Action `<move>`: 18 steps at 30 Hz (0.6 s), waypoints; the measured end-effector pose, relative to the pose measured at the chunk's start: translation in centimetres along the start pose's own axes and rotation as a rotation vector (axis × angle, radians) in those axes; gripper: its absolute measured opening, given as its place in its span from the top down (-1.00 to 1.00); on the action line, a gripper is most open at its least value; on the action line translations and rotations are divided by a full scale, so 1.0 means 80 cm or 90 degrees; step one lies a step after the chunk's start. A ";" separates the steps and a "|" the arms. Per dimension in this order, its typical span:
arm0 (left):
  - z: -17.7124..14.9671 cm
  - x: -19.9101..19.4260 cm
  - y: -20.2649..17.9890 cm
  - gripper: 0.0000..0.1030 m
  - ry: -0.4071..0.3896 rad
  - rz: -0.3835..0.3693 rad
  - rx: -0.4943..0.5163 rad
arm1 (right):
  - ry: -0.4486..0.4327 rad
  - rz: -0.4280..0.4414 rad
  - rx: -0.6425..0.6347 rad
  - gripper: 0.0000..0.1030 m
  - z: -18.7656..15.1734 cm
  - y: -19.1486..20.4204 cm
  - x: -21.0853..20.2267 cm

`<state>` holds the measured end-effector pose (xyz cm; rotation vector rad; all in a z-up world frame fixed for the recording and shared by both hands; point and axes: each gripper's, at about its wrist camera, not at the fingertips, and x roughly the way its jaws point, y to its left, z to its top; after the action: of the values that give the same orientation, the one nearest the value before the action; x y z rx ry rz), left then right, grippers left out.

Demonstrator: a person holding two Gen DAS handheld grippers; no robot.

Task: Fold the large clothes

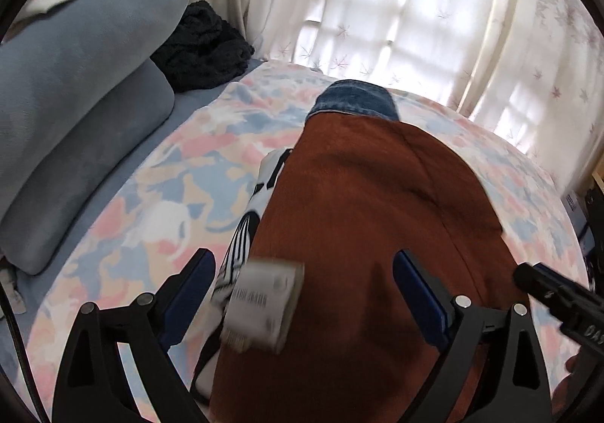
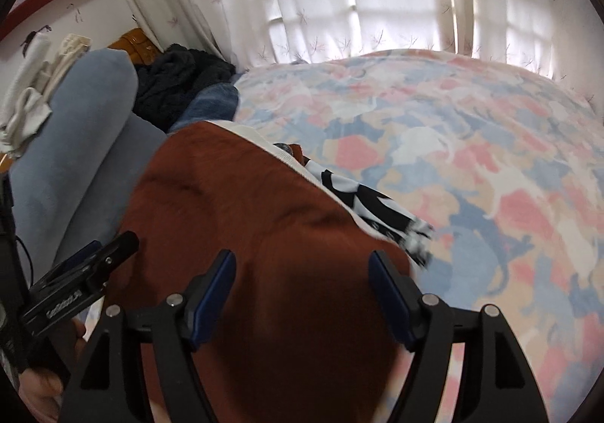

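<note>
Left wrist view | garment [image 1: 362, 219] laid lengthwise ahead beneath both | left gripper [image 1: 304, 294], right gripper [image 2: 302, 291] parted, nothing held

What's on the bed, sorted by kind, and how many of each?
Clothes in the stack: 3, rust garment on top, black-and-white one and jeans under it
Paper tags: 1
Dark fuzzy garments by the curtain: 1
Blue-grey pillows: 2
Total: 7
</note>
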<state>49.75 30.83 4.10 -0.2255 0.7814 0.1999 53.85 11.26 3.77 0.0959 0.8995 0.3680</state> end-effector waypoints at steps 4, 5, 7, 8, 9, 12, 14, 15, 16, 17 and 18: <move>-0.020 -0.063 -0.003 -0.84 -0.006 -0.012 0.002 | 0.004 0.005 -0.006 -0.40 -0.028 0.003 -0.071; -0.025 -0.080 -0.004 -0.84 -0.007 -0.017 0.001 | 0.009 0.009 -0.009 -0.40 -0.039 0.004 -0.091; -0.040 -0.121 -0.011 -0.84 -0.007 -0.035 0.003 | 0.025 0.009 -0.020 -0.40 -0.059 0.007 -0.125; -0.045 -0.136 -0.014 -0.84 -0.009 -0.041 0.006 | 0.033 0.006 -0.025 -0.40 -0.070 0.009 -0.142; -0.054 -0.158 -0.018 -0.84 -0.013 -0.047 0.010 | 0.038 0.005 -0.028 -0.40 -0.077 0.010 -0.154; -0.082 -0.213 -0.035 -0.84 -0.016 -0.057 0.032 | 0.053 0.002 -0.038 -0.40 -0.111 0.014 -0.203; -0.101 -0.246 -0.047 -0.84 -0.012 -0.061 0.047 | 0.058 0.004 -0.042 -0.40 -0.133 0.018 -0.235; -0.109 -0.265 -0.053 -0.84 -0.012 -0.069 0.051 | 0.061 0.008 -0.043 -0.40 -0.142 0.019 -0.251; -0.118 -0.284 -0.060 -0.84 -0.013 -0.076 0.056 | 0.062 0.015 -0.043 -0.40 -0.152 0.021 -0.272; -0.126 -0.303 -0.067 -0.84 -0.016 -0.083 0.062 | 0.059 0.021 -0.043 -0.40 -0.161 0.023 -0.293; -0.134 -0.319 -0.073 -0.84 -0.020 -0.087 0.066 | 0.056 0.025 -0.045 -0.40 -0.166 0.023 -0.308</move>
<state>26.42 19.91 15.70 -0.1772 0.7397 0.0339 29.11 3.35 14.29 0.0333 0.9720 0.4431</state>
